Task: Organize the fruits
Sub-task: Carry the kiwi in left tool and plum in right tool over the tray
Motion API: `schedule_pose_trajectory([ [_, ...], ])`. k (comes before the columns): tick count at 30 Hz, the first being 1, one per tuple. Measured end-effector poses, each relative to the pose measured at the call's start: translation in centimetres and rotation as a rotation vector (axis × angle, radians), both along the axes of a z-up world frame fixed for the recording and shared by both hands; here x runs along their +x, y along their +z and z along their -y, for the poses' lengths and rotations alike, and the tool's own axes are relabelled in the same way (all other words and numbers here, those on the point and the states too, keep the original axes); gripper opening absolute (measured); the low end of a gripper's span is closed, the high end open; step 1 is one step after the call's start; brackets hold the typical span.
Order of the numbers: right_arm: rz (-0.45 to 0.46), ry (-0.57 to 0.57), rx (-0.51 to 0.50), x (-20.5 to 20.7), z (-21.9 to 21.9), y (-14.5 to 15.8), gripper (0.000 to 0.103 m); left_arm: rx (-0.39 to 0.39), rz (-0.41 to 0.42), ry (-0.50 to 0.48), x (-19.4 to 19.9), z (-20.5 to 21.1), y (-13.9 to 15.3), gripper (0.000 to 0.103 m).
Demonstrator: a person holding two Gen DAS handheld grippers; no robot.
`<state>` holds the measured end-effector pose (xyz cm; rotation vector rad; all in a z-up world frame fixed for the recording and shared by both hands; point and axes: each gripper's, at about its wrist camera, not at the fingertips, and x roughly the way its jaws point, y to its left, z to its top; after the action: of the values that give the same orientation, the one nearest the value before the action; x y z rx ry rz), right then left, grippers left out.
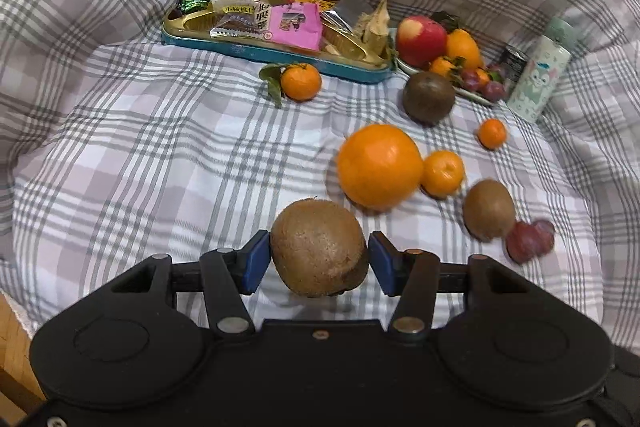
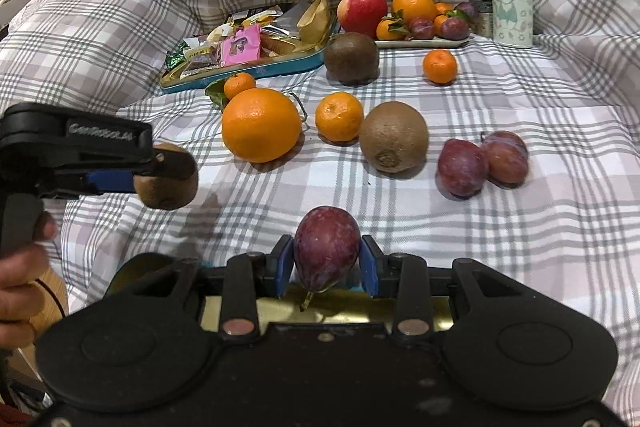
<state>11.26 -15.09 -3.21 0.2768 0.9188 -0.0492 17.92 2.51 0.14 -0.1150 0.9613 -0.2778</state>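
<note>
A person's left gripper (image 1: 319, 259) pinches a kiwi (image 1: 319, 247) and the right gripper (image 2: 326, 265) clamps a plum (image 2: 327, 253), both held above the plaid cloth (image 1: 160, 155); the sorting looks partly done, with an apple (image 2: 362, 11) and small fruit on the far plate (image 2: 420, 44), while a large orange (image 2: 261, 125), tangerines, kiwis and two plums (image 2: 482, 163) lie loose; the left gripper's arm reads "GenRobot.AI"; the snack tin (image 1: 280, 51) holds packets with Chinese print, too small to read.

A grey-and-white plaid bedcover (image 1: 160, 147) fills both views, rumpled into folds along the top; a wooden edge (image 1: 12, 347) shows lower left.
</note>
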Motion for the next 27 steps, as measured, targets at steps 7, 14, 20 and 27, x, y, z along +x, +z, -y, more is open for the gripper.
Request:
schedule_pose_trajectory([
  [7, 0.002, -0.009, -0.005, -3.0, 0.4, 0.7, 0.038, 0.033, 0.002, -0.047, -3.9, 0.4, 0.5, 0.058],
  [14, -0.001, -0.017, -0.004, -5.9, 0.4, 1.0, 0.038, 0.024, -0.016, -0.067, -7.3, 0.9, 0.0, 0.058],
  [20, -0.011, -0.033, 0.008, -8.3, 0.5, 0.7, 0.038, 0.046, -0.017, -0.07, -9.9, 1.2, -0.7, 0.058],
  [27, -0.021, -0.056, 0.001, -10.4, 0.4, 0.0, 0.038, 0.088, -0.01, -0.072, -12.1, 1.7, -1.8, 0.058],
])
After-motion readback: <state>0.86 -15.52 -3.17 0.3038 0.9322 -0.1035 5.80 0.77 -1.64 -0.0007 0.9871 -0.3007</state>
